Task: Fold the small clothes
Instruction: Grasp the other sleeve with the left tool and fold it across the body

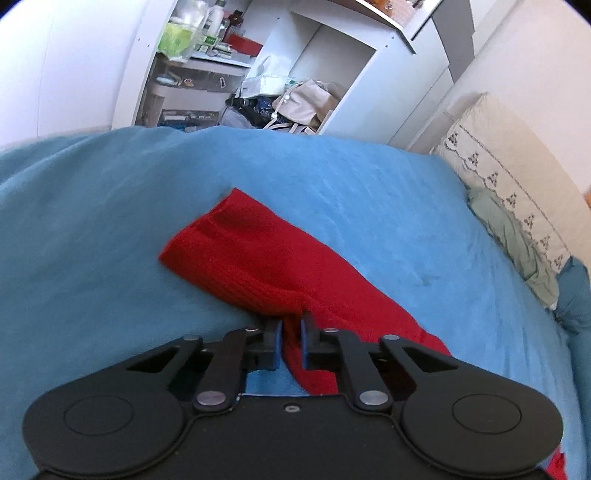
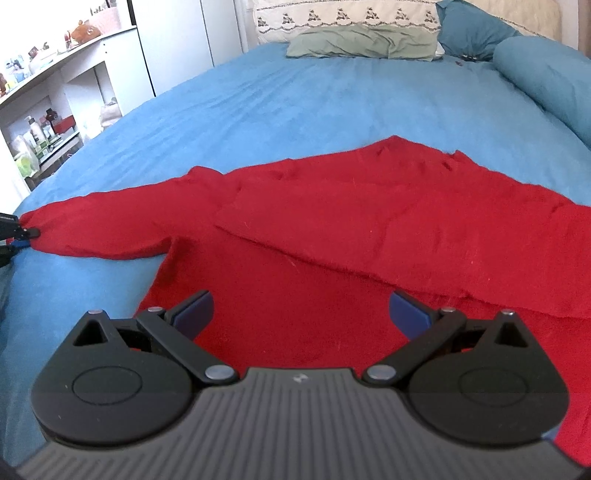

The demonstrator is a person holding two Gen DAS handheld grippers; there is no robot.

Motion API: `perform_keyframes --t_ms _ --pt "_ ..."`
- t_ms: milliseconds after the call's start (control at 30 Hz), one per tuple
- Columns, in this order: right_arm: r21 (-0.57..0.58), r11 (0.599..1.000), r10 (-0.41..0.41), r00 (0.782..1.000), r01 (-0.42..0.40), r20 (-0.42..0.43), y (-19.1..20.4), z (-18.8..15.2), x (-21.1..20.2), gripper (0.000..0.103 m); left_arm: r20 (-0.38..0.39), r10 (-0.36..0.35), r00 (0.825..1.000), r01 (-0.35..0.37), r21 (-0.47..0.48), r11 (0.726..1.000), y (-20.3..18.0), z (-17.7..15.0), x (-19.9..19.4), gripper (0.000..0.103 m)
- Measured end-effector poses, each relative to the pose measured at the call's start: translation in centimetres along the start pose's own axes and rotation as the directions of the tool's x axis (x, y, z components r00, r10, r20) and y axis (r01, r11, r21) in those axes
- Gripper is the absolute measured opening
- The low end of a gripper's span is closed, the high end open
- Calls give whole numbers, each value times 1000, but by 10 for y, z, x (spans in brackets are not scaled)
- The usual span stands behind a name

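Observation:
A red knit sweater (image 2: 332, 236) lies spread on the blue bedspread (image 2: 314, 96), with one side folded over its body. Its left sleeve (image 1: 258, 254) stretches out toward the bed's edge. My left gripper (image 1: 291, 325) is shut on the sleeve's edge near the cuff end; its tip also shows at the far left of the right wrist view (image 2: 22, 234). My right gripper (image 2: 301, 310) is open and empty, hovering just above the sweater's lower body.
Pillows (image 2: 347, 18) and a green cloth (image 2: 365, 44) lie at the head of the bed, with a blue bolster (image 2: 546, 77) at the right. White shelves (image 1: 207, 62) with bottles and bags stand beside the bed.

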State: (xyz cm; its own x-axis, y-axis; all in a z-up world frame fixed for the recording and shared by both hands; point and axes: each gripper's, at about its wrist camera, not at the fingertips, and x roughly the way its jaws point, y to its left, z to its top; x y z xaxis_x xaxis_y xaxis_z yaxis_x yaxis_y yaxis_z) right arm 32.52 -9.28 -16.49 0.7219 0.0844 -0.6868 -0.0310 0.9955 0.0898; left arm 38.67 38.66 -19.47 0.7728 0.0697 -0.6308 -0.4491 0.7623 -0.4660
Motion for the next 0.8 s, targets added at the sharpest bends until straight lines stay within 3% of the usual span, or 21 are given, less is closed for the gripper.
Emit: perform_keyframes --t_ms 100,267,467,533,633,800 --pt "4 1000 0 1000 0 0 -2 0 2 103 15 7 1000 -7 17 1000 -4 3 -2 7" --pt "7 1000 4 1000 -4 26 -8 4 -4 103 59 -40 997 37 60 998 -27 11 -22 6" --pt "47 999 13 998 -17 69 -28 10 -18 103 77 -164 983 144 219 965 -108 8 -53 6" --pt "57 998 5 997 -9 82 -37 12 -23 103 69 -225 972 197 289 937 -147 -3 -66 6" --pt "89 996 -6 994 -4 110 -57 14 -33 103 37 -329 943 289 394 873 -214 -31 -83 6" --pt "126 991 -48 991 33 124 -93 12 -45 103 -115 -458 881 455 469 757 -305 -103 -91 6"
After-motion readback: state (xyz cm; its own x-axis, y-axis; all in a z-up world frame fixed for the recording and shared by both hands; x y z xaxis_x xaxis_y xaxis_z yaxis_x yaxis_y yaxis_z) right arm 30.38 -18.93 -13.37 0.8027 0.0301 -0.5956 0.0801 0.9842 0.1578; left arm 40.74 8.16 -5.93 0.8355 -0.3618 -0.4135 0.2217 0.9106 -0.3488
